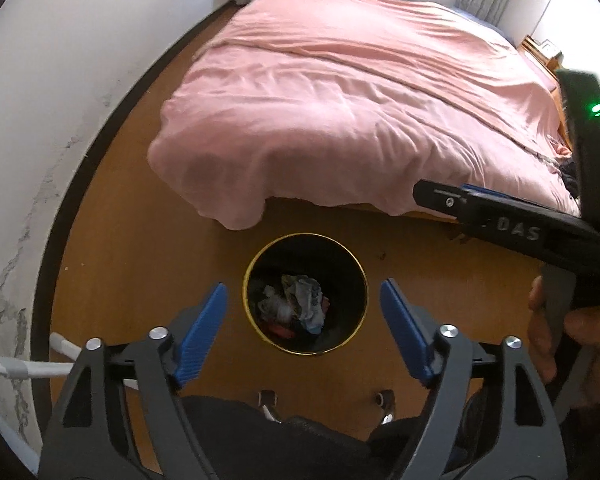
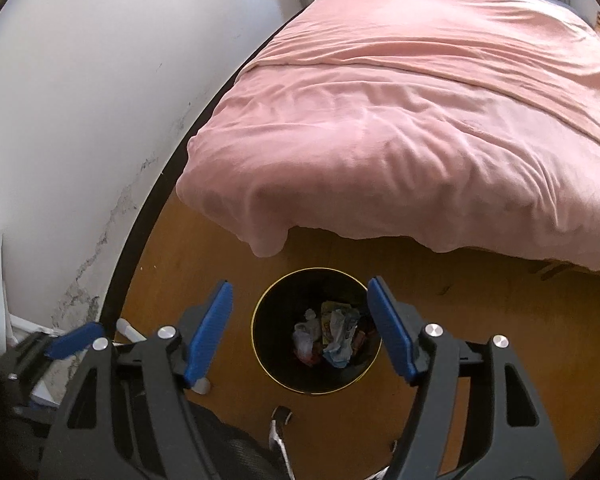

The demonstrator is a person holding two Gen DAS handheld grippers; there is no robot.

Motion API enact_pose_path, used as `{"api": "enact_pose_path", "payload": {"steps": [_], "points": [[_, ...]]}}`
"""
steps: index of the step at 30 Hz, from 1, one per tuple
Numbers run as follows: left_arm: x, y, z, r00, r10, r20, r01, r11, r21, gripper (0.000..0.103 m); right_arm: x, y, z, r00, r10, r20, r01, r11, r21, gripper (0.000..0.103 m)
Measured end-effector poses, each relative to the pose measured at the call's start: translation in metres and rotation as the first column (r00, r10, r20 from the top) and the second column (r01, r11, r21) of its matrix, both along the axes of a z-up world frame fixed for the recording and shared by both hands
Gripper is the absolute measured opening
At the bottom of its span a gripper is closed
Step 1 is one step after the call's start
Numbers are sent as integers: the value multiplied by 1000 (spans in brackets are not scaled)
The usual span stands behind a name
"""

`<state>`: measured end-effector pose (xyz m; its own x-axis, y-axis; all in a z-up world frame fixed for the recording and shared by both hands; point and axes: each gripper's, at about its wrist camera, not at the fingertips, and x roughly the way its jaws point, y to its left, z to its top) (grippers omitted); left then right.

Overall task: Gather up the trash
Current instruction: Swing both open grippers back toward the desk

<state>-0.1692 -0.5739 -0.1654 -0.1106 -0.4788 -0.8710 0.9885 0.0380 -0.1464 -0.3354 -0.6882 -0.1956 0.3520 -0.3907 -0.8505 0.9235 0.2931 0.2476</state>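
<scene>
A: Left wrist view first. The left gripper [image 1: 303, 300] hangs over the black bin [image 1: 256, 264], blue pads spread wide, nothing between them.

B: And the trash?

A: Crumpled trash [image 1: 300, 304] lies at the bottom of the bin, which stands on the wooden floor [image 1: 120, 208] just off the foot of the bed with the pink cover [image 1: 340, 92]. The right gripper [image 1: 432, 194] pokes in from the right edge, a hand [image 1: 568, 340] on its handle.

B: Right wrist view?

A: Same bin [image 2: 264, 344], gold rim, wrappers and paper [image 2: 332, 336] inside. The right gripper [image 2: 300, 304] is released too, pads apart and empty above the opening. One blue finger of the left gripper [image 2: 74, 338] shows blurred at the lower left, near the white wall [image 2: 80, 120].
</scene>
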Motion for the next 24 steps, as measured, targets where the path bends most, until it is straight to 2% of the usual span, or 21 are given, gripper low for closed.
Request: {"api": "enact_pose_path", "payload": {"steps": [2,8,10,13,15,16,18,21,22,24], "points": [[8,14,13,1000,17,17,-17,1000,-26,85,6,4,3,999,26,-18,-26,999,-21,69],[53,78,67,990,131,50,-124,985,-121,91,47,33,23,987,157,-32,-159,985,-64,71],[71,101,81,982,180,60,-170,975,-146,91,70,51,37,973,229,-23,-230,969,-86,71],[111,149,101,953,287,93,-266,945,-188,91,115,81,61,934,356,11,-353,929,-115,71],[140,190,111,916,382,126,-352,913,-209,91,150,104,77,896,443,36,-434,890,-138,71],[152,209,114,896,424,132,-391,895,-215,91,177,123,88,861,507,44,-495,854,-161,71],[182,257,120,837,529,140,-494,840,-226,91,210,148,102,809,586,45,-569,800,-188,71],[217,331,124,727,671,142,-633,736,-238,91,269,199,120,688,723,65,-699,684,-208,71],[225,352,124,692,708,142,-670,703,-239,91,289,219,126,633,771,71,-745,632,-214,71],[242,403,123,603,787,131,-751,615,-241,91,321,258,135,529,847,62,-817,527,-232,71]]}}
